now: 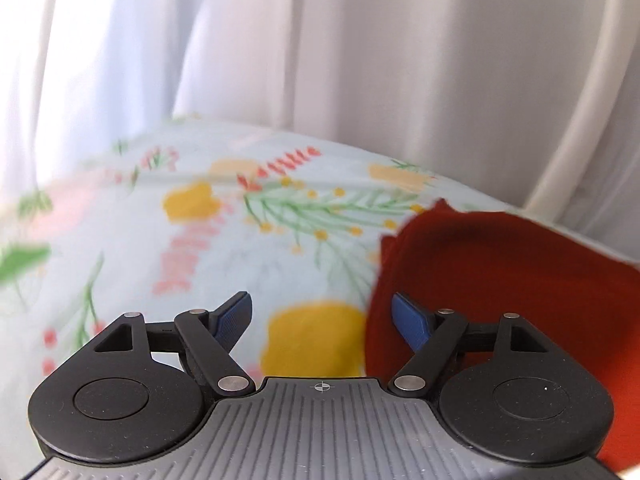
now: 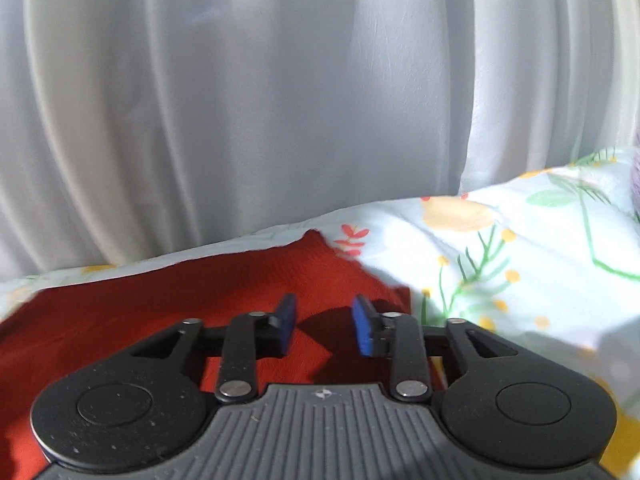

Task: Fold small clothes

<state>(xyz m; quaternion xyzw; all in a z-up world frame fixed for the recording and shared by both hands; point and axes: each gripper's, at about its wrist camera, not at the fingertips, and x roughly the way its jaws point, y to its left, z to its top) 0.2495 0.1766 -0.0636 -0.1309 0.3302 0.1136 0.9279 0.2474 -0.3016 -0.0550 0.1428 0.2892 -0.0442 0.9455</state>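
A red garment [image 1: 500,276] lies flat on a floral bedsheet [image 1: 224,248]. In the left wrist view it fills the right side, and my left gripper [image 1: 322,304] stands wide open over its left edge, nothing between the blue pads [image 1: 236,316]. In the right wrist view the red garment [image 2: 168,304] spreads across the lower left and middle. My right gripper [image 2: 324,312] hovers above it, partly open, with only its shadow on the cloth between the fingers.
White curtains [image 2: 240,100] hang close behind the bed in both views. A white curved rail [image 1: 588,92] rises at the right of the left wrist view. The floral sheet [image 2: 520,264] stretches to the right of the garment.
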